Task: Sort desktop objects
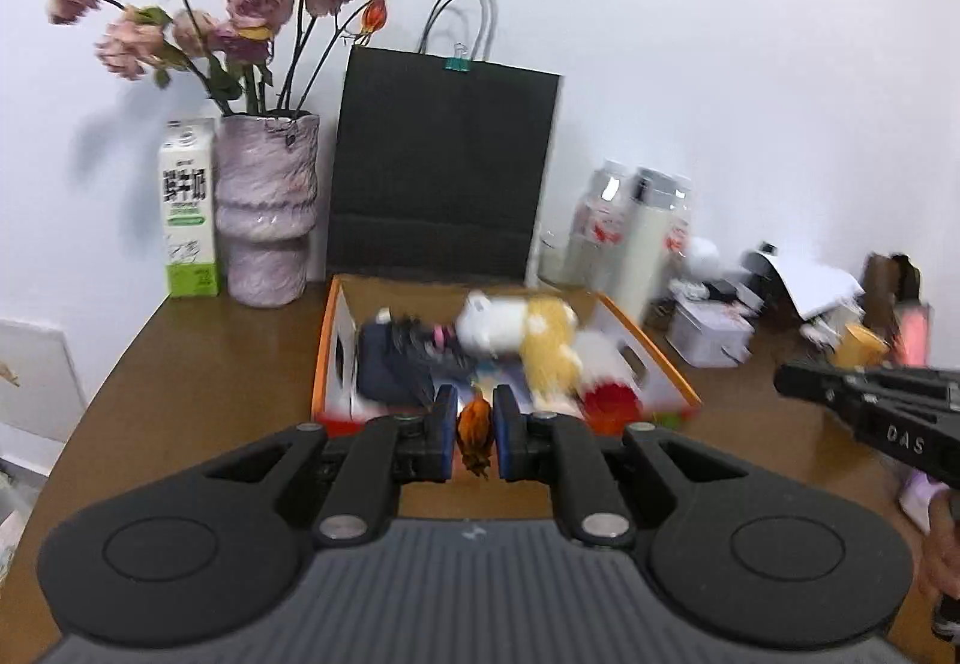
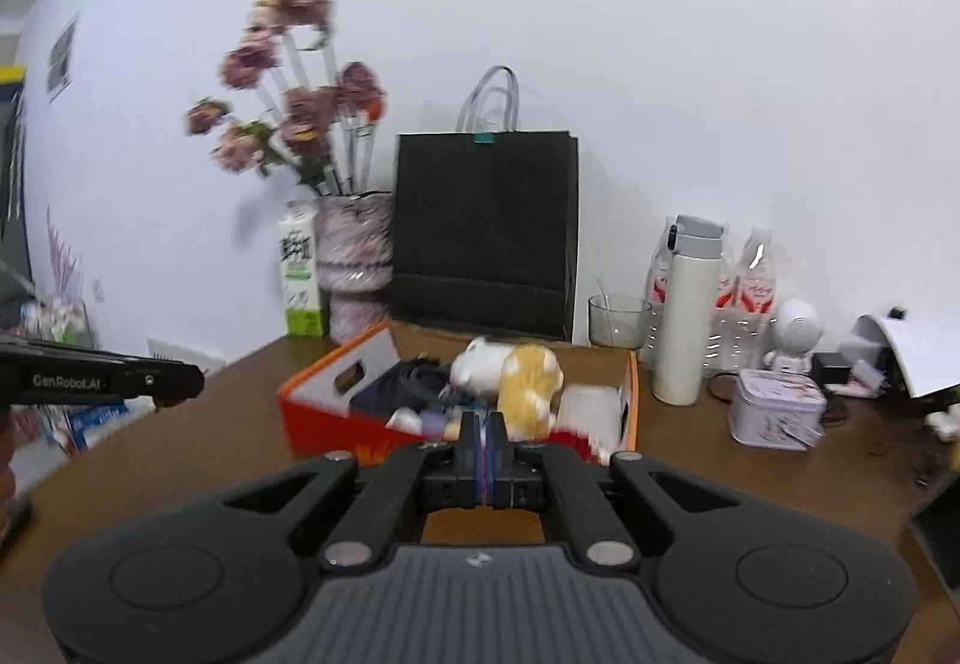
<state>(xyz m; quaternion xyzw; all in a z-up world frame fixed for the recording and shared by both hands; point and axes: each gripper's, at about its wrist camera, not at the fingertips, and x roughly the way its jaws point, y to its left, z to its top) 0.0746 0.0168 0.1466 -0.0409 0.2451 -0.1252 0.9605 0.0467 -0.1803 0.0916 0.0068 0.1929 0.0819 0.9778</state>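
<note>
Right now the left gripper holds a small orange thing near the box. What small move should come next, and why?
Probably carry it forward over the orange box, then open. The left gripper is shut on the orange object, just short of the box's near wall, and other sorted items already lie inside.

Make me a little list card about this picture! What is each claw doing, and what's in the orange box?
left claw: shut on a small orange dried flower, near the box's front edge
right claw: shut, nothing seen between its pads
orange box: open, on the brown desk
in the box: a white and yellow plush toy, dark items, something red
behind the box: black paper bag
left of the bag: vase of dried roses, milk carton
</note>
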